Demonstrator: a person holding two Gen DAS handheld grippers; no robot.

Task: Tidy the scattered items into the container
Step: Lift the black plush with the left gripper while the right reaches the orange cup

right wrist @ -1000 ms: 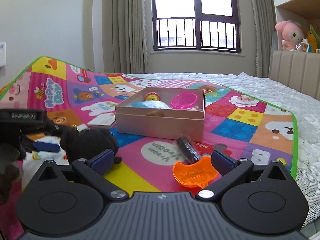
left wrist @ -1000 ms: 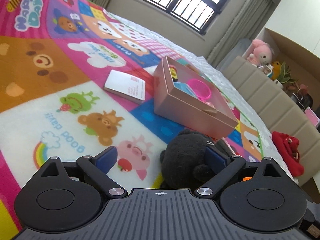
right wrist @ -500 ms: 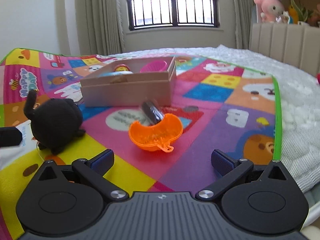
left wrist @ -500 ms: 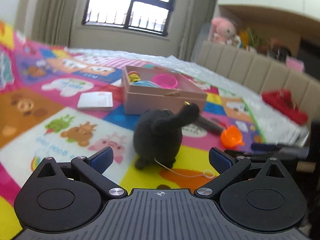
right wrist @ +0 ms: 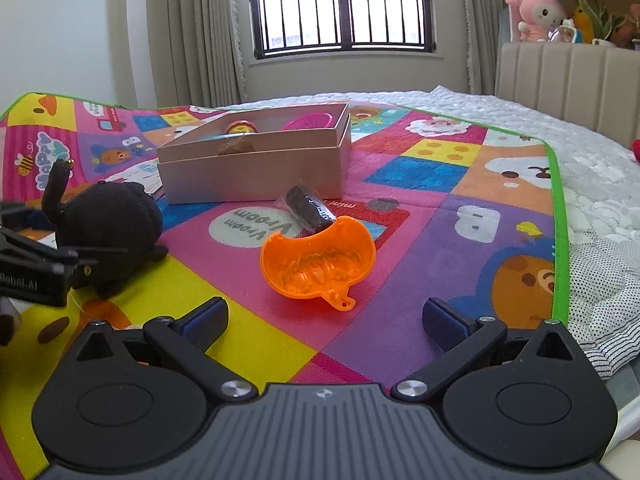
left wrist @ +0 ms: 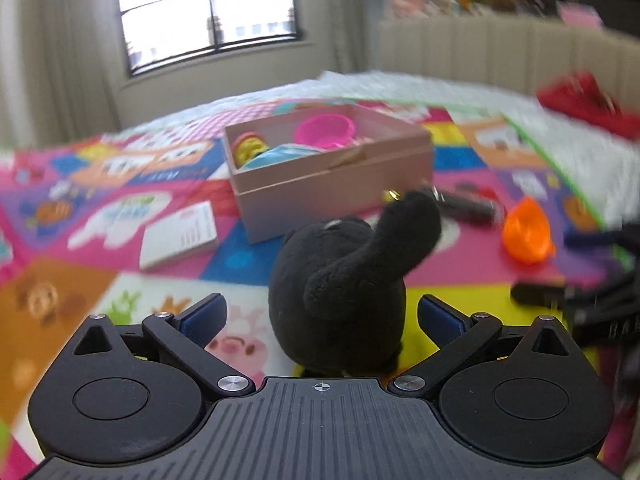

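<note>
A bright cartoon play mat (right wrist: 420, 208) covers the bed, under a barred window (right wrist: 344, 8) with beige curtains; a padded headboard (right wrist: 568, 68) stands far right. One pink box (right wrist: 256, 168) sits mid-mat, its long side running left to right, holding a pink bowl (left wrist: 325, 131) and a yellow toy (left wrist: 249, 148). One black plush (left wrist: 340, 280) sits upright between the left tongs (left wrist: 320, 316), which are wide open and not touching it, its tail tilted toward the box. One orange scoop (right wrist: 318, 258) lies ahead of the right tongs (right wrist: 324, 318), also open and empty, handle nearest them. One dark wrapped roll (right wrist: 310, 208) points toward the box. One white card (left wrist: 180, 234) lies left of the box.
</note>
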